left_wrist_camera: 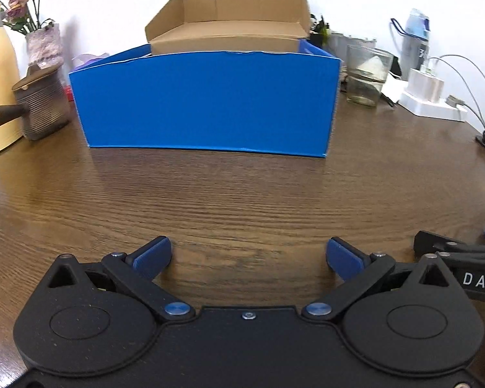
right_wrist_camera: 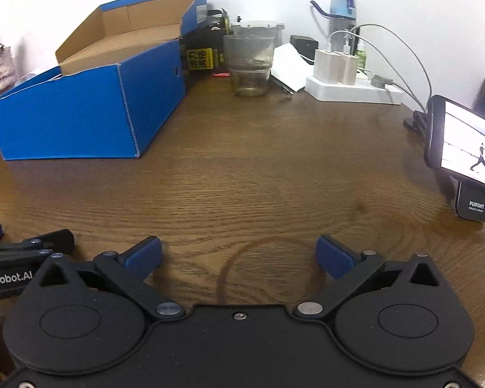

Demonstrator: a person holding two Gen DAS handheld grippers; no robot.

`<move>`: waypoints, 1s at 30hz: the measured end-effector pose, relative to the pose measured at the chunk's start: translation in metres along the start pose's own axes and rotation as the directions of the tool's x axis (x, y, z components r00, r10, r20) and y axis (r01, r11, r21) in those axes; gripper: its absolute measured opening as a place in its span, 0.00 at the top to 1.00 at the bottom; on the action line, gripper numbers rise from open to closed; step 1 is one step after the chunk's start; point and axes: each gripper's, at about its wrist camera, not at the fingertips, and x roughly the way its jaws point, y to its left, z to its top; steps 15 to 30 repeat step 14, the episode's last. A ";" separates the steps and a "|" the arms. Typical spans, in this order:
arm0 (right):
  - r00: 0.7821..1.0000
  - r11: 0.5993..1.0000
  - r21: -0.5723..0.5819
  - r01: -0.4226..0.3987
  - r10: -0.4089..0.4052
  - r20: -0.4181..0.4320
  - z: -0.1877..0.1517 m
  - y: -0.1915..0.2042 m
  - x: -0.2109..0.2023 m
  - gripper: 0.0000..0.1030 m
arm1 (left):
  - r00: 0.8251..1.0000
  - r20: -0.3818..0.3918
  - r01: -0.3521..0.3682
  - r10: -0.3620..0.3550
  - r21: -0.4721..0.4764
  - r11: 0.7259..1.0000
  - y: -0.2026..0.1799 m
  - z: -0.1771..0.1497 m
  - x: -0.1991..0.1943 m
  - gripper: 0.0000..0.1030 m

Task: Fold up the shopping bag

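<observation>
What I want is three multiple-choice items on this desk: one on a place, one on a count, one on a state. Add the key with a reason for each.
1. Where does the glass tumbler stand relative to the blue box?
A) inside it
B) on the table, to its right
C) on its lid

2. How many white chargers sit in the power strip?
A) none
B) one
C) two

3. How do the left gripper and the right gripper stand?
A) both open and empty
B) both shut
C) one shut on a bag

Key:
1 B: the tumbler stands upright on the wood past the box's right end.
2 C: two white blocks stand side by side, each with a cable.
3 A: each wrist view shows the blue pads wide apart with bare wood between them.
</observation>
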 end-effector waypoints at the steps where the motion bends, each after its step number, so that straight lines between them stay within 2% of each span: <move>1: 1.000 1.000 0.000 -0.003 0.003 0.000 0.001 0.000 0.000 0.00 | 1.000 0.000 0.000 0.000 0.001 1.000 0.000 0.000 0.000 0.00; 14: 1.000 1.000 -0.009 -0.014 0.014 0.001 0.014 0.022 0.018 0.00 | 1.000 -0.001 -0.002 0.002 0.002 1.000 0.000 0.000 0.000 0.00; 30: 1.000 1.000 -0.009 -0.014 0.014 0.001 0.014 0.022 0.018 0.00 | 1.000 -0.001 -0.002 0.002 0.002 1.000 0.000 0.000 0.000 0.00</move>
